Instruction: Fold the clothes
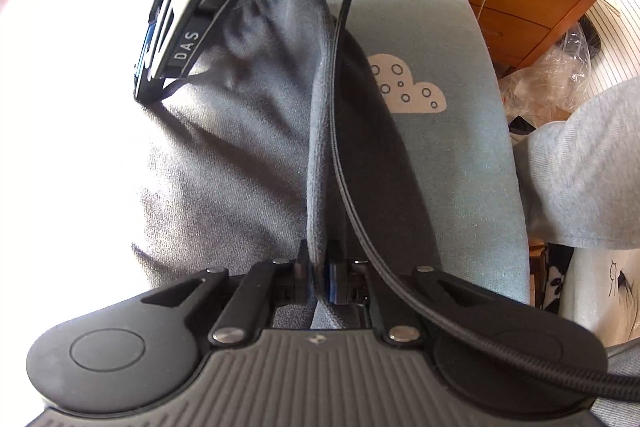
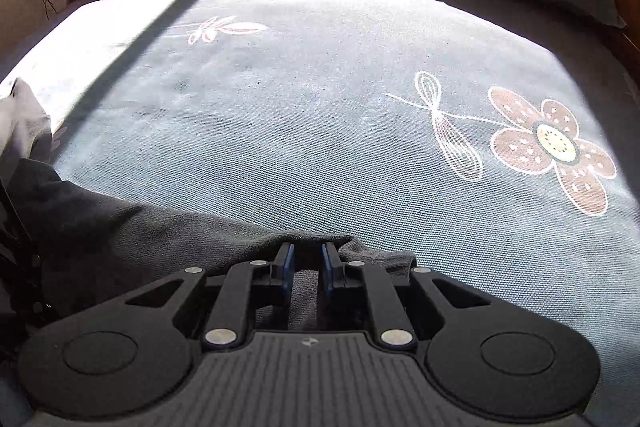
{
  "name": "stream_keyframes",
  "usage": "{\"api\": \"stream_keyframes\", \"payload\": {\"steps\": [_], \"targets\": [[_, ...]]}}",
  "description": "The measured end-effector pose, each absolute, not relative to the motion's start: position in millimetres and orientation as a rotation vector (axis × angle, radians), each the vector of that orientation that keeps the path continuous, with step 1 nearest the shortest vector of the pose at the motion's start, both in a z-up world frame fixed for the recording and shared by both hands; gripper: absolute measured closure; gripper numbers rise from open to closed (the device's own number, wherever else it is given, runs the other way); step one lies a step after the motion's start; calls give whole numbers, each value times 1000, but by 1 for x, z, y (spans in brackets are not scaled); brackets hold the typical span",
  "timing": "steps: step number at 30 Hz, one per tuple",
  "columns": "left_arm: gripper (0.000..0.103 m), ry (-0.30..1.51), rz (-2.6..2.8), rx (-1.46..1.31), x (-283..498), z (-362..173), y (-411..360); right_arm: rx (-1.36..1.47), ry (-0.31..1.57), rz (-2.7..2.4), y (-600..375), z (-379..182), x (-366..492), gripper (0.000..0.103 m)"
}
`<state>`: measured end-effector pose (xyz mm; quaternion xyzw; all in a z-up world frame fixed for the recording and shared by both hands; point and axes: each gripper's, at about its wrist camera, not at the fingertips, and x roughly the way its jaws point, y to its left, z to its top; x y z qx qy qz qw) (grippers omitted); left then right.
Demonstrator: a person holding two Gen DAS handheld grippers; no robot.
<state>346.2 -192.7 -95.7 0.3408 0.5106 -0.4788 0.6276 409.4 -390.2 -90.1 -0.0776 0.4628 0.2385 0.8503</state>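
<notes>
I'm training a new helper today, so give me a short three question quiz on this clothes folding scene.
1. True or false: the left gripper is clamped on grey fabric.
2. Which printed shape lies on the blue sheet beside the grey garment? A star, B cloud, C boat.
3. What printed motif lies far right of the right gripper?

Key: 1 true. 2 B, the cloud. 3 a brown flower.

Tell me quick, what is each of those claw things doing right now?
Left gripper: shut on a fold of the grey garment.
Right gripper: jaws narrowly apart around the garment's edge; whether the pads press it cannot be told.
</notes>
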Motion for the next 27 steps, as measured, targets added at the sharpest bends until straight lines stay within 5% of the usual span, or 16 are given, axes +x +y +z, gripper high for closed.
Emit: {"api": "stream_keyframes", "payload": {"steps": [11,27], "targets": [[94,1184,-1075,695,340,-100,-184,-160,1053,527,-418,-44,331,84],[89,1301,-1079,558,371,-38,-157,-1,1165,428,-439,-83,304,84]]}}
